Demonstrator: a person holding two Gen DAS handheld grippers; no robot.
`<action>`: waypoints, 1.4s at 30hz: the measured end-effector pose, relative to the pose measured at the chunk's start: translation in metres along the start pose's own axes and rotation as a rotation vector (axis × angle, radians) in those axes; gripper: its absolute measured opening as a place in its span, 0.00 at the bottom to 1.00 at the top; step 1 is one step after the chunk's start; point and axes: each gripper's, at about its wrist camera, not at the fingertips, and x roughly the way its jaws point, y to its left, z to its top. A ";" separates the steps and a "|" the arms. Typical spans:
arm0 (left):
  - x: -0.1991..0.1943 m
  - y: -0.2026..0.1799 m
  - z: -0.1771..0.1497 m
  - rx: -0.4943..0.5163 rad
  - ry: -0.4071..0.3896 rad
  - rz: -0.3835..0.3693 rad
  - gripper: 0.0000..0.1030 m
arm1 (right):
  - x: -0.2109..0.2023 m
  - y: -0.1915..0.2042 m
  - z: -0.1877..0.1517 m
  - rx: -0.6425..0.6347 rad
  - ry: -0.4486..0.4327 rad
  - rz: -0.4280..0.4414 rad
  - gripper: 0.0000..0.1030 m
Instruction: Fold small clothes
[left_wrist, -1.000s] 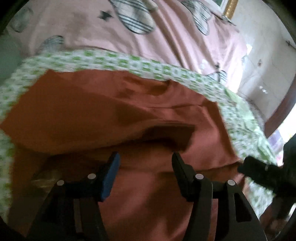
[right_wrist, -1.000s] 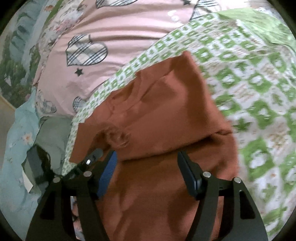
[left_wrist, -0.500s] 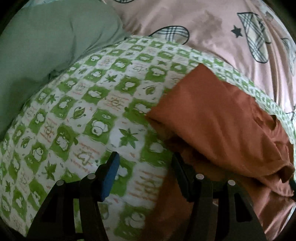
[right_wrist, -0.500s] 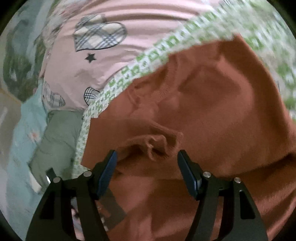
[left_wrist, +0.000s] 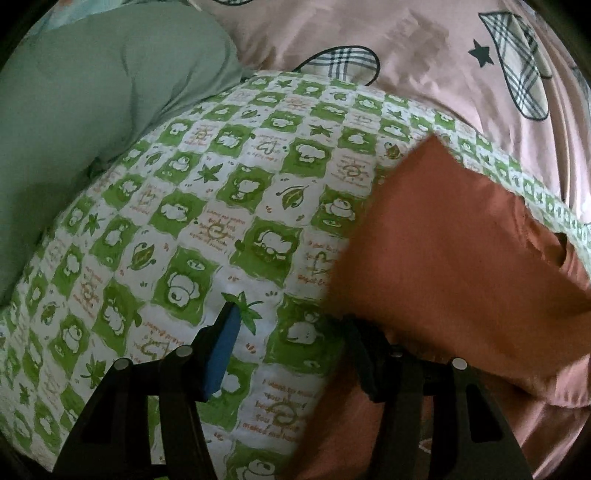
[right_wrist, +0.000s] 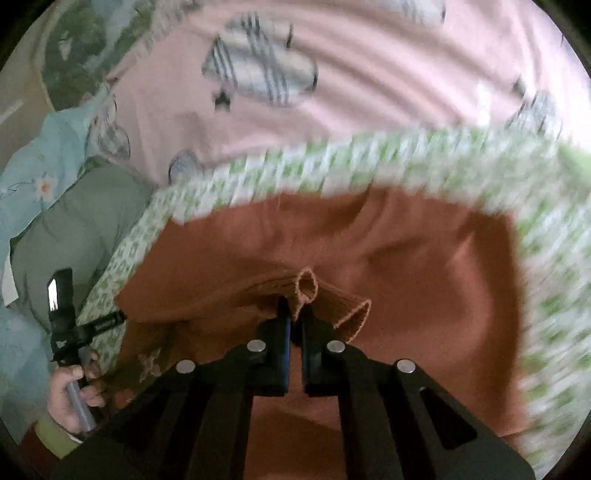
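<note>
One rust-orange garment (right_wrist: 424, 280) lies partly folded on the green-and-white checked quilt (left_wrist: 207, 236), and the right gripper (right_wrist: 293, 317) has pinched its ribbed cuff (right_wrist: 308, 290) tight between its closed jaws. The left gripper (left_wrist: 291, 332) hangs over the quilt at the garment's edge, jaws closing slightly with nothing between them. Beyond lie one pink bedspread (left_wrist: 424, 48) and one grey-green cushion (left_wrist: 92, 96).

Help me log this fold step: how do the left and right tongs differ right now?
The left tongs stand open; the right tongs are shut. The left tongs hold nothing, over the green-checked quilt with one finger beside the orange garment; the right tongs pinch that garment's ribbed edge. Both have black fingers with blue pads.
</note>
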 end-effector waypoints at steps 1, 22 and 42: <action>0.000 -0.002 0.000 0.010 -0.001 -0.003 0.55 | -0.010 -0.007 0.003 -0.013 -0.025 -0.012 0.05; 0.000 0.031 -0.011 -0.106 0.036 -0.016 0.34 | -0.021 -0.091 -0.049 0.312 0.080 -0.029 0.17; 0.002 -0.038 -0.009 0.176 0.027 -0.055 0.61 | 0.022 -0.084 -0.026 0.244 0.109 -0.120 0.17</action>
